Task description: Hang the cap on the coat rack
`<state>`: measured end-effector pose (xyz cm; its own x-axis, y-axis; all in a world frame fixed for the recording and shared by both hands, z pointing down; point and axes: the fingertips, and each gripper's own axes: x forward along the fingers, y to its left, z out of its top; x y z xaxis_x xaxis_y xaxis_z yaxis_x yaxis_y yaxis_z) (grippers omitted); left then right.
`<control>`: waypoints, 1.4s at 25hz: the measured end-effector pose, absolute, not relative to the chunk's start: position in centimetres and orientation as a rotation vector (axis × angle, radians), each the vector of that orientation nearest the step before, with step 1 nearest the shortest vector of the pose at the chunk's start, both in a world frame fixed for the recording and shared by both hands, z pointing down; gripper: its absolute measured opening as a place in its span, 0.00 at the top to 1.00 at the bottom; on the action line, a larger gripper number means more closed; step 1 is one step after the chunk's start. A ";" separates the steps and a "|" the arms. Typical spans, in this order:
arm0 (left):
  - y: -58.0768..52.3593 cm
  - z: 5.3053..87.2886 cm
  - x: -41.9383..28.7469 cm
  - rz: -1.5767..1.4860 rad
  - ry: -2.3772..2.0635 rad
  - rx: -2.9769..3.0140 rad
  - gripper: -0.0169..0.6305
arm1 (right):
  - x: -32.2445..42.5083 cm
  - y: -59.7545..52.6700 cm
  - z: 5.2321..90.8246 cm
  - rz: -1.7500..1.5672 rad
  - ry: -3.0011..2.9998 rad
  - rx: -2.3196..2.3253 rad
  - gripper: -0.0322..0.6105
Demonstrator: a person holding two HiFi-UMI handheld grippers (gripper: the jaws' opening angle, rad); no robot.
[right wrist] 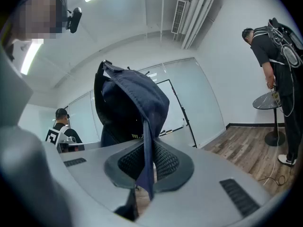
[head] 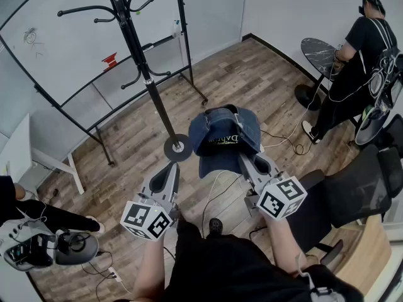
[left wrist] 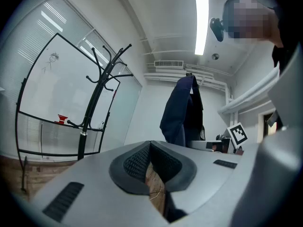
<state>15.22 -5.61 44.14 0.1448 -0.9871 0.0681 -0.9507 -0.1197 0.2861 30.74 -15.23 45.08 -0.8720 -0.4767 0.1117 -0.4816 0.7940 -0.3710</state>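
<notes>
A navy cap hangs in the air in front of me, with my right gripper shut on its edge. In the right gripper view the cap rises above the jaws and a fold of its cloth is pinched between the pads. My left gripper is beside it, to the left and apart from the cap, shut with nothing in it. The left gripper view shows the cap to the right and the coat rack to the left. The black coat rack stands just beyond both grippers, its round base on the wooden floor.
A glass whiteboard on a black rolling frame stands behind the rack. A person bends over a round black table at the far right. A black office chair is close on my right. Cables lie on the floor.
</notes>
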 end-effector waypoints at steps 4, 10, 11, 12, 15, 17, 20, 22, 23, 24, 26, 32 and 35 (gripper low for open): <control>-6.1 44.4 15.7 -0.198 -1.864 2.175 0.95 | 30.8 -15.4 45.3 0.637 -2.961 0.811 0.88; -6.2 44.3 16.8 -0.184 -1.845 2.186 0.95 | 31.5 -14.7 45.4 0.641 -2.955 0.805 0.88; -6.1 44.2 16.9 -0.179 -1.845 2.186 0.95 | 31.5 -14.6 45.4 0.647 -2.958 0.804 0.88; -6.1 44.2 16.9 -0.174 -1.845 2.185 0.95 | 31.4 -14.5 45.3 0.659 -2.965 0.800 0.88; -5.6 44.0 17.1 -0.168 -1.856 2.181 0.95 | 31.1 -13.9 45.2 0.773 -2.976 0.750 0.88; -5.4 44.0 17.0 -0.164 -1.861 2.182 0.95 | 30.7 -13.6 45.4 0.840 -2.979 0.712 0.88; -4.7 44.2 16.3 -0.156 -1.865 2.179 0.95 | 29.5 -13.2 46.0 0.851 -2.970 0.685 0.88; -4.5 44.1 15.1 -0.162 -1.878 2.173 0.95 | 28.2 -13.0 46.1 0.846 -2.951 0.673 0.88; -4.5 44.0 14.4 -0.168 -1.882 2.171 0.95 | 27.5 -12.9 46.1 0.848 -2.945 0.665 0.88; -4.6 44.0 13.8 -0.175 -1.882 2.172 0.95 | 26.8 -13.0 46.0 0.856 -2.941 0.661 0.88; -4.9 43.8 12.3 -0.190 -1.872 2.180 0.95 | 25.4 -13.3 45.8 0.877 -2.941 0.659 0.88; -5.4 43.4 6.1 -0.238 -1.869 2.186 0.95 | 19.9 -13.8 45.5 0.866 -2.926 0.711 0.88; -6.1 43.5 3.7 -0.248 -1.849 2.204 0.95 | 17.5 -14.2 45.6 0.865 -2.922 0.733 0.88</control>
<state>3.67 -6.14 43.45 0.1790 -0.9833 0.0320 -0.9402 -0.1614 0.2999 17.46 -14.22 45.58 -0.8905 -0.4343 0.1358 -0.4382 0.7382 -0.5129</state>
